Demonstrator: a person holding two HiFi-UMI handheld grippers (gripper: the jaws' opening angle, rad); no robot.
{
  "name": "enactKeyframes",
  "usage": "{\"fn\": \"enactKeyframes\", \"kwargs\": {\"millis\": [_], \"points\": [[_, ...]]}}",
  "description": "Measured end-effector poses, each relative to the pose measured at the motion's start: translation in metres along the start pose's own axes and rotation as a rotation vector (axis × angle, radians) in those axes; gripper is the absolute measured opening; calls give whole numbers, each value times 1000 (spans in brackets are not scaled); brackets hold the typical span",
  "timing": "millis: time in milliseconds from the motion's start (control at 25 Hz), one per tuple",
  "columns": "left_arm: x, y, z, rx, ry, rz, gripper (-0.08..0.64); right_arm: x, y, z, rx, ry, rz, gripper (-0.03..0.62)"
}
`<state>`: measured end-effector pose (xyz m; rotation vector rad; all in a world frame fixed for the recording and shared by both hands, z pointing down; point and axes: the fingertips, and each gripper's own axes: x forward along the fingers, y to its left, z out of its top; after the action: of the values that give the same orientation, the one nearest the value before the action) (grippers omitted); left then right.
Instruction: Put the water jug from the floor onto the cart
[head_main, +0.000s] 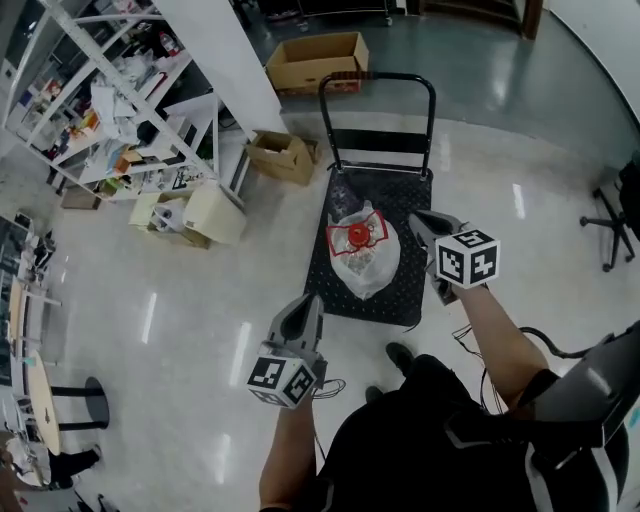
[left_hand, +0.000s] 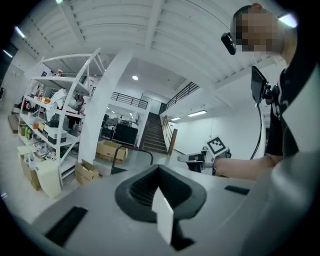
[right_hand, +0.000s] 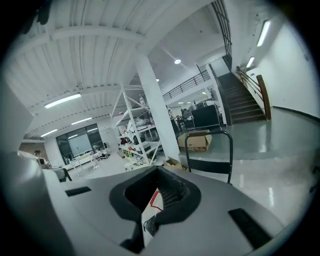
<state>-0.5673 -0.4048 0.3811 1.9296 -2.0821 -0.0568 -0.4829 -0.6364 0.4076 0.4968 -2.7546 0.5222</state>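
Pale floor (head_main: 180, 330) carries a black cart (head_main: 400, 300). On the cart sits the water jug (head_main: 362, 255), so the task looks done. Left hand-held gripper (head_main: 303, 305) and right hand-held gripper (head_main: 420, 220) hover near the cart, both closed and empty.

The floor (head_main: 180, 300) is lying bare on both sides of the cart (head_main: 400, 195), leaving room to pass. The water jug (head_main: 362, 255) is filling the cart's middle. The tall handle (head_main: 378, 77) is blocking the far end. Boxes (head_main: 283, 155) and shelves (head_main: 120, 110) are crowding the far left.
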Motion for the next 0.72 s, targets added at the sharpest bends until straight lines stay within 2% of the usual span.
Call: {"fn": "enactKeyframes", "kwargs": {"millis": [120, 280, 440, 600, 720], "points": [[-12, -20, 8, -17, -48, -54, -9, -38, 21, 6, -43, -18, -11, 2], [-23, -49, 1, 39, -55, -158, -9, -88, 35, -4, -61, -44, -60, 2], [-33, -86, -15, -3, -97, -291, -9, -152, 30, -30, -104, -28, -160, 2], [-32, -116, -24, -5, -41, -372, -9, -216, 30, -48, -46, -68, -240, 2], [-36, -149, -17, 48, -44, -420, -9, -271, 33, -51, -55, -91, -270, 2]]}}
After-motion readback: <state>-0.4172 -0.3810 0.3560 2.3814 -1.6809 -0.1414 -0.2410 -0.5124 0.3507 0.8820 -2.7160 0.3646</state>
